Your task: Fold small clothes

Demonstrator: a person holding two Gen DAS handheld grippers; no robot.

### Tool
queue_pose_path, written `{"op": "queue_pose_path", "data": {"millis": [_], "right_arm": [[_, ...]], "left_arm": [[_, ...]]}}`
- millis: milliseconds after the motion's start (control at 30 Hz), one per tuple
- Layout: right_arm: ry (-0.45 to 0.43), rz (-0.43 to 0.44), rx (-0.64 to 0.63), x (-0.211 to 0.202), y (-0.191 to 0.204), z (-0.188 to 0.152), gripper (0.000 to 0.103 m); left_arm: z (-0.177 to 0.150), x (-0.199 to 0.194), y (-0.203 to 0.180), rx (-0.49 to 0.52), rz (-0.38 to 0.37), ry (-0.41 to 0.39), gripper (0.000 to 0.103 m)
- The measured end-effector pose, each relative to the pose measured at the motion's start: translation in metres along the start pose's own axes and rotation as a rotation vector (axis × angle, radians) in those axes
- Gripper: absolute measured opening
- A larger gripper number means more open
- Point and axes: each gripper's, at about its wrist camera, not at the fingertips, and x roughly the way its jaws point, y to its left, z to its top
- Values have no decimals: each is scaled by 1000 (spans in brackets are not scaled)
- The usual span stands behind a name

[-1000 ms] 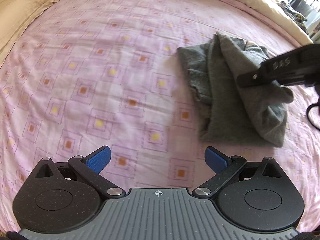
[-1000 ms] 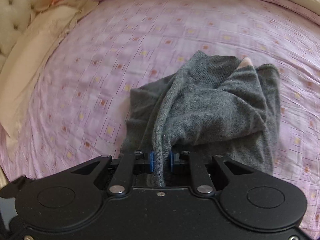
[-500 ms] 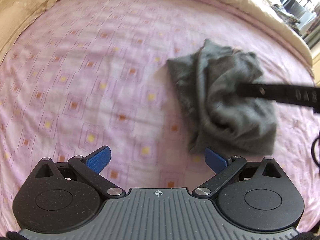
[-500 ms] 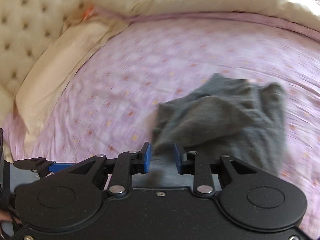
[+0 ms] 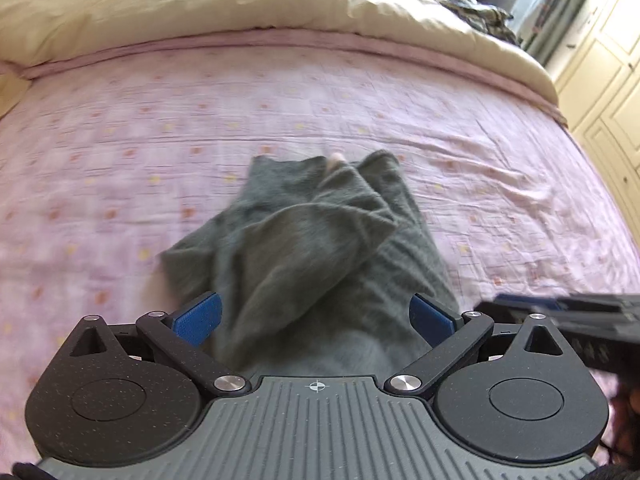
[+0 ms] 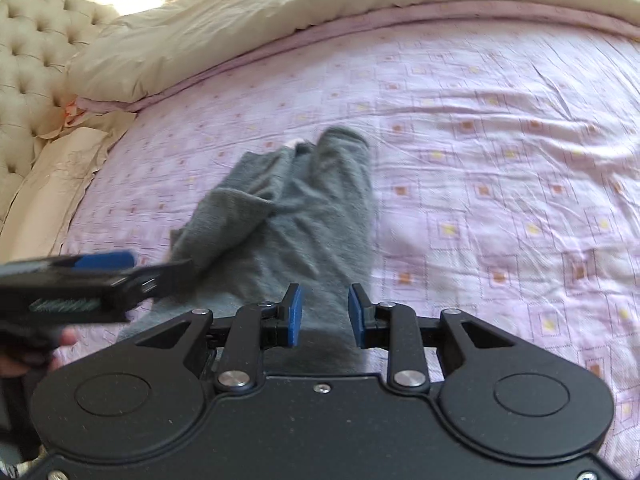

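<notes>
Grey knit garment (image 5: 320, 248) lies rumpled and partly folded on the pink patterned bed sheet (image 5: 120, 152), near its middle. Left tongs (image 5: 316, 318) hover over its near edge, spread wide and empty. Right tongs (image 6: 323, 314) stand parted above the cloth, gripping nothing. Cream duvet (image 5: 200, 0) is heaped beyond.

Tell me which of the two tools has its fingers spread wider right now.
The left tool: its blue pads sit far apart, spanning the whole grey garment. The right tool is open too, but its pads stand much closer together.
</notes>
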Motion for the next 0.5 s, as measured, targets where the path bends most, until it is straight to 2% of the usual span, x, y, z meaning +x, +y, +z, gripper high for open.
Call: {"op": "queue_pose_path", "data": {"millis": [100,200,333,400,433,500], "right_arm": [[9,2,2,4,-4,0,38],[19,3,-8,7,-6,-3,38],[24,8,-46,7,-3,-4,38],[20,18,-61,6,-2,-6,47],[19,23,-64,5,-2,-7,47],[23,29,-68,6,-2,-10,47]], "left_arm": [[8,23,-1,18,24,13,101],[20,40,16,18,120,8,101],[37,53,75,-119,267,40,101],[40,50,103,-169,343,56,101],[39,46,114,-179,367,61,101],[32,32,129,-189,363,58,101]]}}
